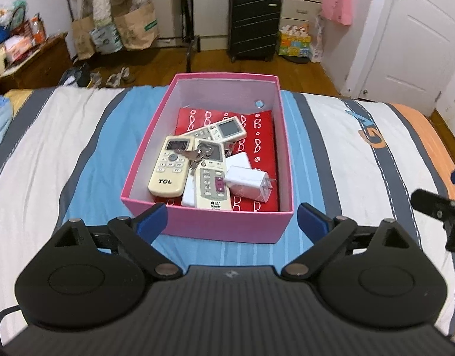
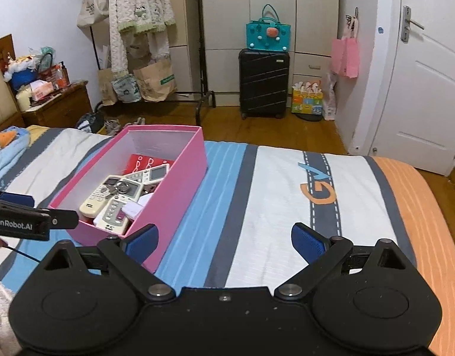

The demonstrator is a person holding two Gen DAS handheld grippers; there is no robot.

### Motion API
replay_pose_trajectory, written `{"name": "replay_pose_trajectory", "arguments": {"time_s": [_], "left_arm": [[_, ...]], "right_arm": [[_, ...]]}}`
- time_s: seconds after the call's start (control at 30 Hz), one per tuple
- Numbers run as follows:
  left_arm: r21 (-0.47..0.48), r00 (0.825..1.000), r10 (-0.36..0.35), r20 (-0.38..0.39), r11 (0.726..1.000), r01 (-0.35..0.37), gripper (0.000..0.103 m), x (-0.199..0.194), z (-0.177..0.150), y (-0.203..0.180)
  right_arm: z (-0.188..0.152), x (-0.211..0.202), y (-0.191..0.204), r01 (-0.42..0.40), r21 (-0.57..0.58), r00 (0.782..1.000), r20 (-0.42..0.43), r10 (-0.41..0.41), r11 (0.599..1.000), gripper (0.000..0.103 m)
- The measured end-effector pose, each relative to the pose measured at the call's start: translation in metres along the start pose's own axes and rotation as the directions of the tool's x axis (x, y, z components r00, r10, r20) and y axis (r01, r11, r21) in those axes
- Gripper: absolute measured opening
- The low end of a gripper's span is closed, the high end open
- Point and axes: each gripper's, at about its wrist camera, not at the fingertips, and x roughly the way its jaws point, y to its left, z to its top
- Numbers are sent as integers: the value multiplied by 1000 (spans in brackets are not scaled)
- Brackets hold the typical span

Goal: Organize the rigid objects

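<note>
**Pink box loaded; both hand-held grippers empty**

The pink box [image 1: 224, 222] rests on the striped bed [image 1: 360, 136]. Inside lie three remote controls, a key bunch [image 1: 197, 154] and a white charger [image 1: 248, 182]. All are rigid and light; take remotes across the narrow body. The left hand-held gripper [image 1: 232, 218] and the right hand-held gripper [image 2: 225, 241] stand wide open, holding nothing.

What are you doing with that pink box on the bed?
Someone is tidying hard things into the pink box on the striped bed. Three remotes, some keys and a white charger already lie inside. The left gripper hovers just in front of the box, fingers wide and empty. The right gripper is open over bare bedding.
</note>
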Motion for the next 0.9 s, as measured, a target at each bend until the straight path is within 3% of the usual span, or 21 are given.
{"name": "replay_pose_trajectory", "arguments": {"time_s": [0.23,0.6,0.9], "left_arm": [[-56,999,-25,-23,998,23,95,3,1,12],[-18,996,25,-82,999,-27,95,11,0,10],[-11,996,45,-81,999,-46,95,11,-2,10]], "right_arm": [[1,-3,7,31,10,999,-14,-31,999,98],[2,1,14,89,27,994,-68,-87,996,98],[0,3,14,115,37,989,-96,-111,993,98]]}}
